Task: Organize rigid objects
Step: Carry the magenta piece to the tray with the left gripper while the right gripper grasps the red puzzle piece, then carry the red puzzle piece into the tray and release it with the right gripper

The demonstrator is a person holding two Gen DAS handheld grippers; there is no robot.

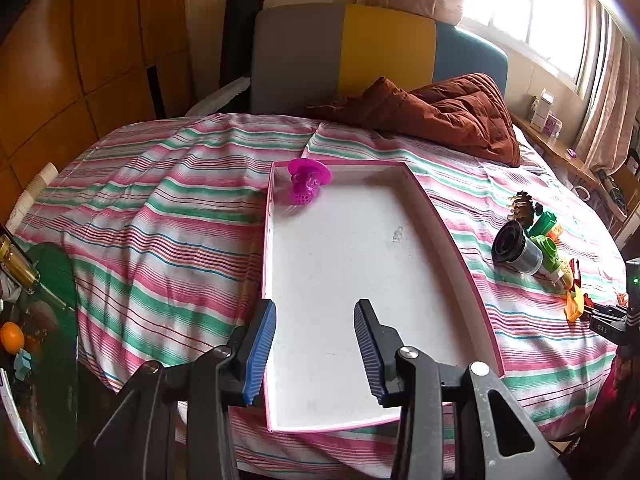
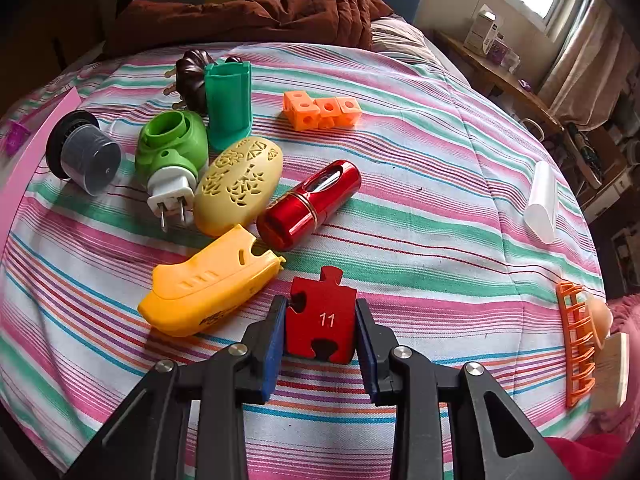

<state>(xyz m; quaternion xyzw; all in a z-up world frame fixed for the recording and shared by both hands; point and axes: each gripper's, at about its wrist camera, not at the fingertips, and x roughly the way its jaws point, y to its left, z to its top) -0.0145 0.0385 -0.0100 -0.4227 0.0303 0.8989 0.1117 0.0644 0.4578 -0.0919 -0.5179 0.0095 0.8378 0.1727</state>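
Striped bedding [image 2: 400, 184] covers the bed on which everything lies. A red puzzle piece [image 2: 320, 320] marked 11 is clamped between the blue pads of the right hand-held gripper [image 2: 320, 330], just above the sheet at the near edge of the spread. Just left of it lies a yellow plastic casing [image 2: 208, 292], and beyond that a red cylindrical case [image 2: 308, 204] is seen, touching a cream perforated oval shell [image 2: 238, 188]. Farther left, a green plug-in device [image 2: 170, 160] rests with its prongs pointing near, beside a black and grey cylinder [image 2: 82, 152]. A green sleeve [image 2: 228, 104] stands upright behind them, with a dark brown hair clip [image 2: 192, 76] at its far left. Orange linked cubes [image 2: 322, 112] lie apart to the far right, a white translucent tube [image 2: 542, 200] lies well to the right, and an orange comb-like rack [image 2: 576, 340] sits at the right edge.

The left hand-held gripper [image 1: 316, 352] is held open and empty over the near end of a shallow white tray with a pink rim [image 1: 448, 224]. A magenta perforated strainer [image 1: 306, 182] is placed in the tray's far left corner.
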